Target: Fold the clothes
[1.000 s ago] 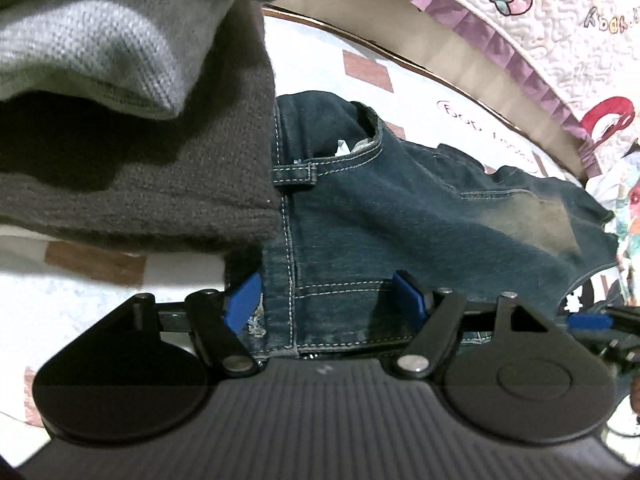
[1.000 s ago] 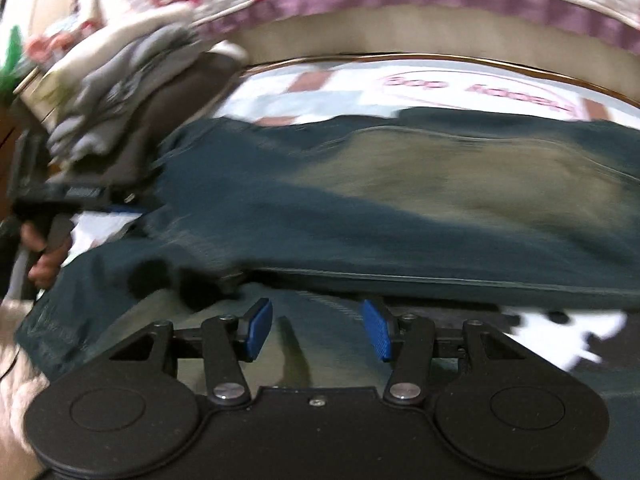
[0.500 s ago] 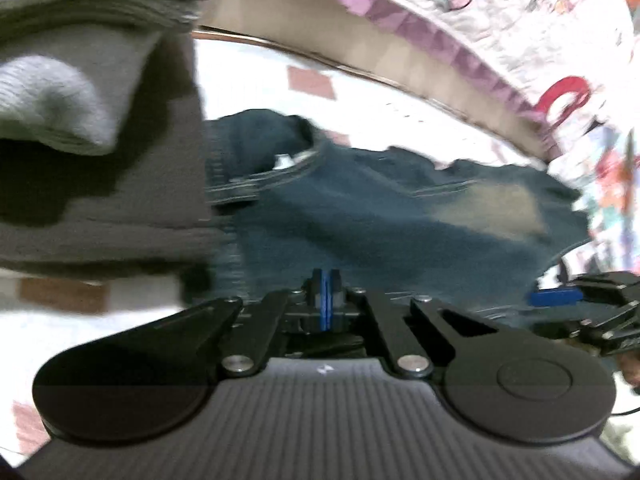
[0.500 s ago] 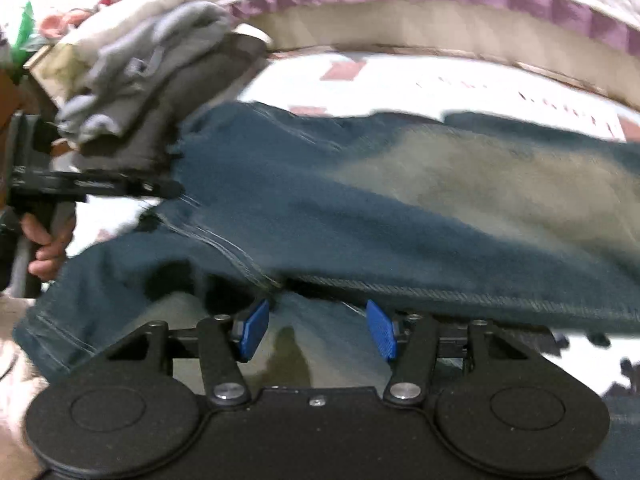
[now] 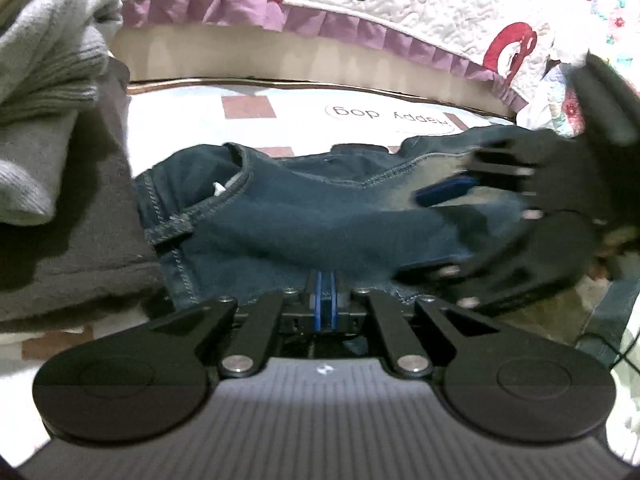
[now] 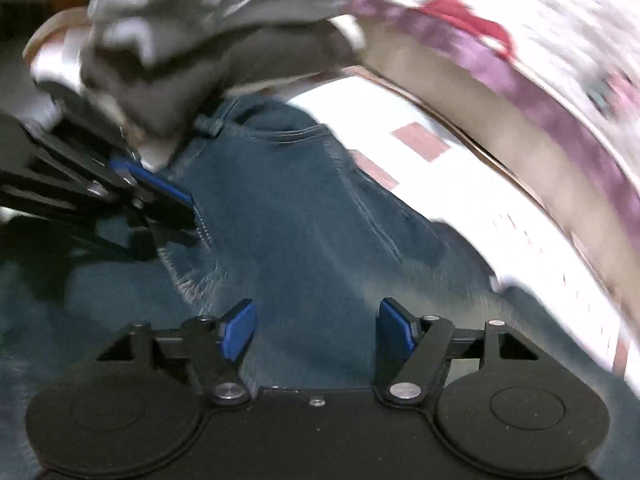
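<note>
In the left wrist view, the left gripper point(image 5: 325, 300) is seen with its blue pads pressed together on the near edge of the jeans point(image 5: 280, 224); the denim is pinched between them, and the jeans are spread on a white printed sheet point(image 5: 280, 100); a stack of folded knits point(image 5: 52, 140), grey over dark brown, is found just beside the waistband at the left; the right gripper point(image 5: 444, 192) is blurred over the faded part of the denim at the right; a quilt point(image 5: 420, 4) with a purple frill is seen at the back. In the right wrist view, the right gripper point(image 6: 316, 330) is held with its pads wide apart above the jeans point(image 6: 304, 232), nothing between them; whether the denim is touched cannot be told; farther off, the left gripper point(image 6: 188, 204) is clamped on the seam edge, below the blurred knits point(image 6: 192, 60).
</note>
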Action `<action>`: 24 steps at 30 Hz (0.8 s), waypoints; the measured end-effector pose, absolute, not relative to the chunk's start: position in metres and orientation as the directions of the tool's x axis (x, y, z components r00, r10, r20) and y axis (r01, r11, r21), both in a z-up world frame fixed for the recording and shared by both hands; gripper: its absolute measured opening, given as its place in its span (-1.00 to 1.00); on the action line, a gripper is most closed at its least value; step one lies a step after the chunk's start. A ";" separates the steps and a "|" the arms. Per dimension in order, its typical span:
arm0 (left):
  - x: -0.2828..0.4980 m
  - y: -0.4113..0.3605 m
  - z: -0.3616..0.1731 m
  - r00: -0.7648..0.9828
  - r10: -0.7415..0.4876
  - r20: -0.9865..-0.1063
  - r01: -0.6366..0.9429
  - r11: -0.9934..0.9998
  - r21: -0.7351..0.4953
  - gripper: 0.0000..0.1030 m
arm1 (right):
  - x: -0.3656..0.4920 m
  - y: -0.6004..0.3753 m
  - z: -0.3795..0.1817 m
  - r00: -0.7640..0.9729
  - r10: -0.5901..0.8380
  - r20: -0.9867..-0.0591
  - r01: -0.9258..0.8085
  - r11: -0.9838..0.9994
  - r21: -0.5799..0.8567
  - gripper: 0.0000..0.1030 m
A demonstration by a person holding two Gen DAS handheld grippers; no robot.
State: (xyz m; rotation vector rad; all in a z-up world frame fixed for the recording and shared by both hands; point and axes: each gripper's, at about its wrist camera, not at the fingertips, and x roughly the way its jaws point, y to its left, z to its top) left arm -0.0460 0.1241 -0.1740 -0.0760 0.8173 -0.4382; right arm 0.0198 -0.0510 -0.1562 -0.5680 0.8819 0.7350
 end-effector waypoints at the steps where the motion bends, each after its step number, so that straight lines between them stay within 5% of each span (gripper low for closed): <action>1: -0.047 0.126 -0.174 0.608 -0.396 -0.688 0.346 0.912 -0.219 -0.91 | 0.029 -0.046 -0.161 0.400 0.341 -0.851 -0.770 0.629 -0.110 0.40; 2: -0.047 0.128 -0.173 0.623 -0.377 -0.685 0.334 0.920 -0.203 -0.90 | 0.037 -0.041 -0.166 0.375 0.351 -0.858 -0.768 0.636 -0.075 0.27; 3: -0.047 0.131 -0.172 0.634 -0.365 -0.682 0.322 0.926 -0.197 -0.87 | 0.045 -0.037 -0.170 0.350 0.361 -0.864 -0.764 0.643 -0.040 -0.25; 5: -0.046 0.139 -0.171 0.649 -0.353 -0.674 0.300 0.933 -0.200 -0.79 | 0.050 -0.037 -0.168 0.329 0.352 -0.876 -0.688 0.725 0.033 -0.85; 6: -0.045 0.142 -0.170 0.654 -0.344 -0.674 0.288 0.937 -0.199 -0.72 | 0.044 -0.036 -0.163 0.358 0.343 -0.868 -0.698 0.716 -0.005 -0.93; 10: -0.042 0.145 -0.170 0.661 -0.310 -0.683 0.271 0.948 -0.169 -0.66 | 0.011 -0.045 -0.140 0.518 0.321 -0.793 -0.717 0.668 -0.198 -0.97; 12: -0.041 0.146 -0.170 0.674 -0.293 -0.679 0.254 0.954 -0.160 -0.37 | 0.009 -0.057 -0.142 0.552 0.290 -0.781 -0.683 0.694 -0.225 -0.99; 15: -0.042 0.145 -0.170 0.692 -0.269 -0.670 0.237 0.961 -0.142 -0.05 | 0.014 -0.085 -0.158 0.508 0.293 -0.810 -0.621 0.776 -0.109 -1.00; 24: -0.034 0.157 -0.163 0.698 -0.420 -0.580 0.256 0.903 -0.345 0.25 | 0.000 -0.113 -0.179 0.512 0.296 -0.806 -0.539 0.842 -0.034 -1.00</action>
